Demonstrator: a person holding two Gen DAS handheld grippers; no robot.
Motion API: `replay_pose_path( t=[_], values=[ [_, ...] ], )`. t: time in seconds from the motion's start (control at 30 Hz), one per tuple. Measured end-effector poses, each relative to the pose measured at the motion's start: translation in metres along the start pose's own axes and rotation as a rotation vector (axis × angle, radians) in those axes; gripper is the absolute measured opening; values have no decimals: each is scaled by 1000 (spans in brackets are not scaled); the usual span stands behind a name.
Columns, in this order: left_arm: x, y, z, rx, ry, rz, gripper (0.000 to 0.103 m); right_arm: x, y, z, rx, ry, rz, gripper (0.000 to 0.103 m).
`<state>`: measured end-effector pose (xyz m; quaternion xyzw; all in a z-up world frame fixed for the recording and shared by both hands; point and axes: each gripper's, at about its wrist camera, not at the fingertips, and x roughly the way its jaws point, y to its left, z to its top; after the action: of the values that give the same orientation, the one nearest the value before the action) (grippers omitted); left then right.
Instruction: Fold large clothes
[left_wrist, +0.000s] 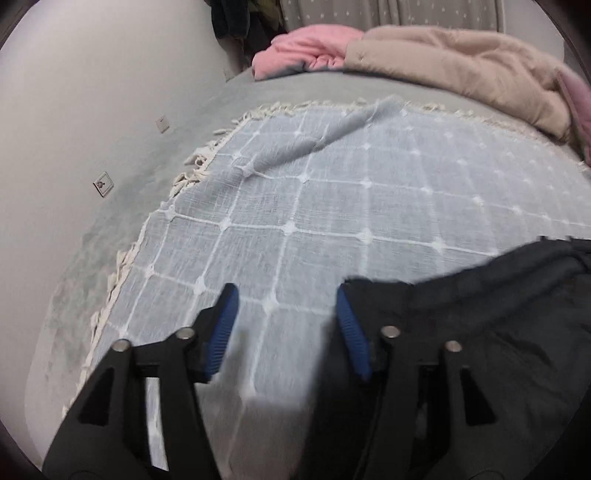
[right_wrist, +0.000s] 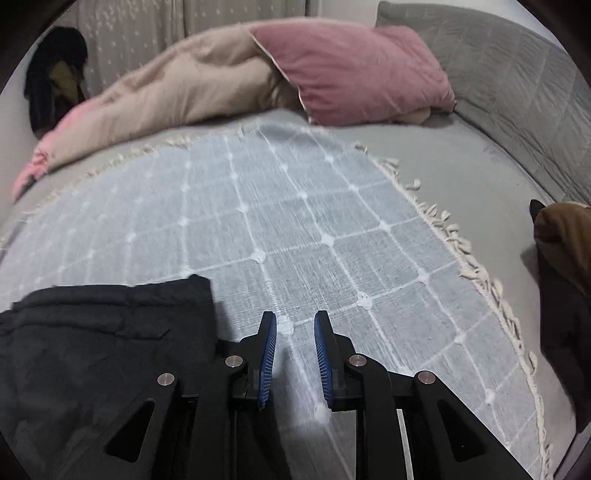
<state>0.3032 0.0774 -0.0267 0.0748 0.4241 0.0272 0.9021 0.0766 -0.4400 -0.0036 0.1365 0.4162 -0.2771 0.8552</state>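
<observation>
With both the left gripper (left_wrist: 284, 314) and right gripper (right_wrist: 294, 332) spread and empty, each should close squarely on the dark folded fabric garment's (right_wrist: 110, 332) nearest edge beside its fingers.

**Dark garment on the throw**

A dark navy, nearly black garment (left_wrist: 480, 317) (right_wrist: 103, 332) lies flat and folded on the pale blue checked throw (left_wrist: 332, 206) (right_wrist: 295, 229), seams and a pocket flap showing, its upper corner slightly rumpled.
</observation>
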Motion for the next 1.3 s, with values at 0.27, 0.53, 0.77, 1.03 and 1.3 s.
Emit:
replay_pose_path(
  t=[0.27,0.53,0.77,1.03,1.3],
  values=[
    [-99,-50,-57,-6,-41,-339,81,-72,59,-52,-84,-47,254,60],
    [-90,-49,-131,-32,71,-387,82,-64,52,-107,-95,41,227,62],
    [-114,20,-144,-195,70,-386,82,-90,5,-117,47,16,129,62],
    [-133,38,-174,-283,113,-373,86,-141,38,-138,-23,-87,143,66],
    [-106,24,-203,-375,277,-563,90,-147,82,-150,-156,-123,128,66]
  ],
)
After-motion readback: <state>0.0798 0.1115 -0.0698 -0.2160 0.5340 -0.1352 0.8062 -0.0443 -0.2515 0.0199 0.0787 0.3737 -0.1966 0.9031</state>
